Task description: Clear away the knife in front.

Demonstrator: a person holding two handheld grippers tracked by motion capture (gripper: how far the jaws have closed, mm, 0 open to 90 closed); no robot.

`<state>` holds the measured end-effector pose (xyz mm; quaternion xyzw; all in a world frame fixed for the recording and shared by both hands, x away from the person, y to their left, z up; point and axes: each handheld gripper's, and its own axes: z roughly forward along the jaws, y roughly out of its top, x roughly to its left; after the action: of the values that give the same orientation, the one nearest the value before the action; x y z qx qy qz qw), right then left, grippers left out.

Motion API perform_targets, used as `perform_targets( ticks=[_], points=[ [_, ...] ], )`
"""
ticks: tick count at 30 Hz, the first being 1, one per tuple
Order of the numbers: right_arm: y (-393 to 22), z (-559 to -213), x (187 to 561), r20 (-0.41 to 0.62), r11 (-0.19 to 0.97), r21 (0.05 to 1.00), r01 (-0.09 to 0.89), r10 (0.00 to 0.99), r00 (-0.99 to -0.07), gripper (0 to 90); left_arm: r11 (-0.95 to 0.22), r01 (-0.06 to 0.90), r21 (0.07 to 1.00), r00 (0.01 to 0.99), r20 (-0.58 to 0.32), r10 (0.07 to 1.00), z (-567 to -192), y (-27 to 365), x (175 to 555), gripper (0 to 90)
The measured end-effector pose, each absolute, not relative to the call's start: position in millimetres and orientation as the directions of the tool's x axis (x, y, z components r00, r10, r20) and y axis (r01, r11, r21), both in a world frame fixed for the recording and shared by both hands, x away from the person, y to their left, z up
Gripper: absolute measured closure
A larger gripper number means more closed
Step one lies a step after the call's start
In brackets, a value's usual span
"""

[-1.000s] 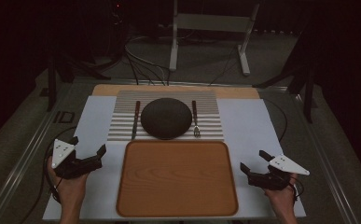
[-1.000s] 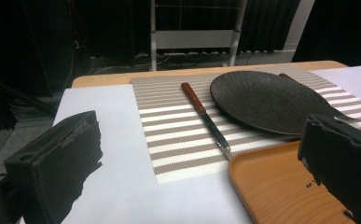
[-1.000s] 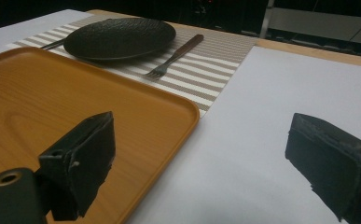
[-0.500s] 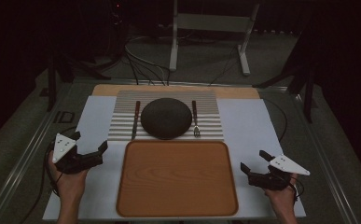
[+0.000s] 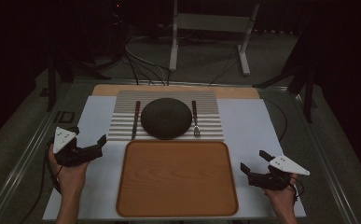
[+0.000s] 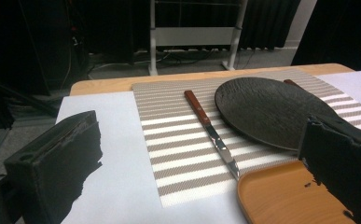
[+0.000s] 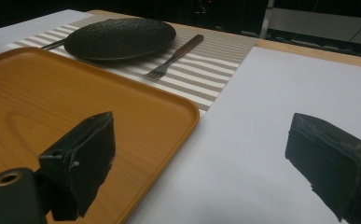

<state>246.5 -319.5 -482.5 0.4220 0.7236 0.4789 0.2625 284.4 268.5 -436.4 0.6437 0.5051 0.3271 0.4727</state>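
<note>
Tray (image 5: 177, 179) w/ nothing inside

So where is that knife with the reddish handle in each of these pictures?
High view: the knife lies on the striped mat, just left of the dark plate.
Left gripper view: centre, blade pointing toward the camera.
Right gripper view: a thin dark sliver at the plate's left edge, probably the knife.
Shared landmark: the dark plate.
</note>
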Motion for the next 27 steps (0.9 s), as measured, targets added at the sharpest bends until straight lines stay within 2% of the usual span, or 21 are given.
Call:
perform_targets(
  ticks=[11,27],
  points=[
    [-319,-483,247,0.025,0.189,0.913,0.362,0.859,-0.512,8.3,-0.084,0.334,0.939,0.270,-0.010,0.963,-428,261,300,0.0],
    [-319,-483,246,0.025,0.187,0.914,0.361,0.860,-0.510,8.3,-0.102,0.335,0.937,0.265,0.010,0.964,-425,248,320,0.0]
  ],
)
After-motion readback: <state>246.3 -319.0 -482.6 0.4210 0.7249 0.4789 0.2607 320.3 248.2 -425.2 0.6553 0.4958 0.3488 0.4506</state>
